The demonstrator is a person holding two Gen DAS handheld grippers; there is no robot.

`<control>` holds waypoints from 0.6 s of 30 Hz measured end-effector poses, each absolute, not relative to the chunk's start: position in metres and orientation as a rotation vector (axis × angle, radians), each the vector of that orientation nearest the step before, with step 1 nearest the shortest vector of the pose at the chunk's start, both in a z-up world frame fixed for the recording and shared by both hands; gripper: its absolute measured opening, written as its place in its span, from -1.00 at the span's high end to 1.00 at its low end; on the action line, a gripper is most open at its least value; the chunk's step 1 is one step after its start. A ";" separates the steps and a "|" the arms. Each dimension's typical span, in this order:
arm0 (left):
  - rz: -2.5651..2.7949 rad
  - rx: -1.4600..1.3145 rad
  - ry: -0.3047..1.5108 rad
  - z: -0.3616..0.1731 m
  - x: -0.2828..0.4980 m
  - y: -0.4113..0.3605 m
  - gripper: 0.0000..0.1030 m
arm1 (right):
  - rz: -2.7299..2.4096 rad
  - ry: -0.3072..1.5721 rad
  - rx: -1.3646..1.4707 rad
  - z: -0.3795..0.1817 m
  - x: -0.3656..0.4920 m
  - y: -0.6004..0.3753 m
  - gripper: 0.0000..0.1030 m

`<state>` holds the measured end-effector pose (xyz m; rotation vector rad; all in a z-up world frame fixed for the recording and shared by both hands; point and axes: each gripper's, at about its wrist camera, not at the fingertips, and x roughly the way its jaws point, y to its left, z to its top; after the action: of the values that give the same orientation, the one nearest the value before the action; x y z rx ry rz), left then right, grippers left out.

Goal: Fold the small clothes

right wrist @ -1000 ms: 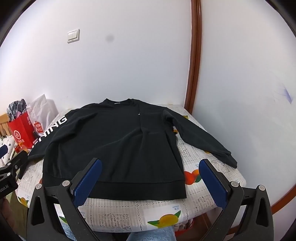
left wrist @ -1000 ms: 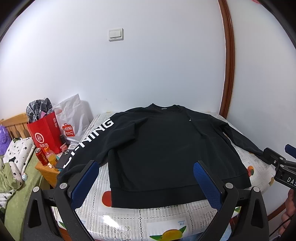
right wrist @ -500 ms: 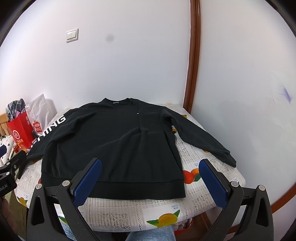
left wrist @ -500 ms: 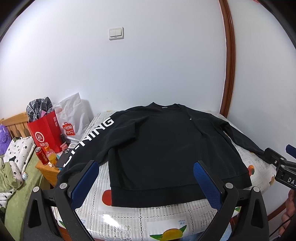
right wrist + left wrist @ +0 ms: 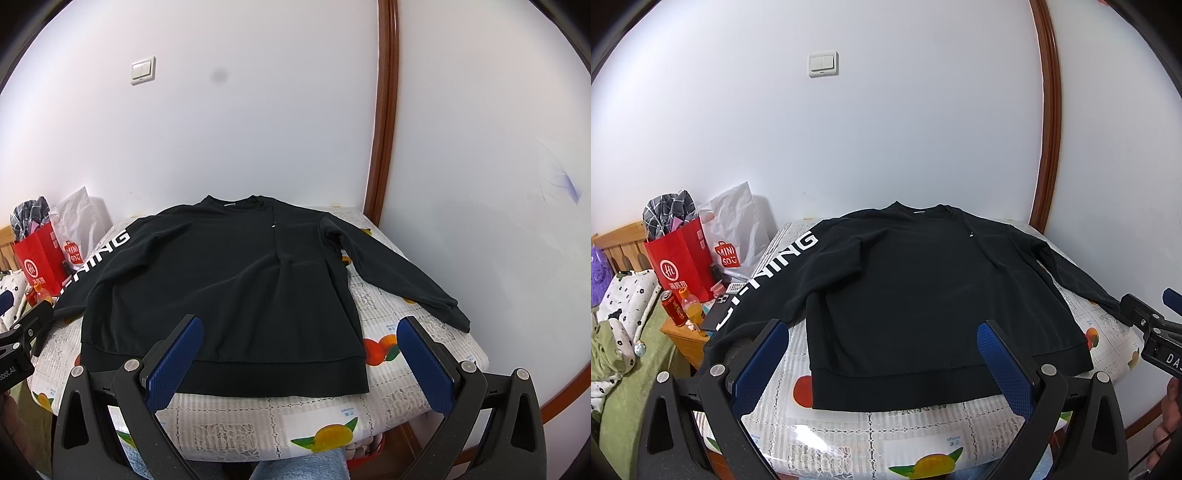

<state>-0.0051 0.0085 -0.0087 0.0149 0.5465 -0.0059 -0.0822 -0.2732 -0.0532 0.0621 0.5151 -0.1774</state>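
A black long-sleeved sweatshirt lies spread flat on a small table, collar toward the wall, hem toward me; it also shows in the right wrist view. Its left sleeve has white lettering and hangs off the left table edge. Its right sleeve lies out to the right. My left gripper is open and empty, held above the hem. My right gripper is open and empty, above the hem's right half.
The table has a white fruit-print cover. A red paper bag, a white Miniso bag, a can and a bottle stand at the left on a wooden stand. White walls with a brown trim lie behind.
Both grippers have drifted slightly; the sweatshirt has not moved and both grippers stay open.
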 end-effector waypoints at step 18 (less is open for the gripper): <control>-0.007 0.011 0.551 -0.011 -0.005 0.008 -0.99 | -0.180 0.513 0.058 -0.054 -0.082 -0.276 -1.00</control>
<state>-0.0049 0.0082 -0.0106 0.0114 0.5509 -0.0071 -0.0821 -0.2759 -0.0544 0.0576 0.5125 -0.1803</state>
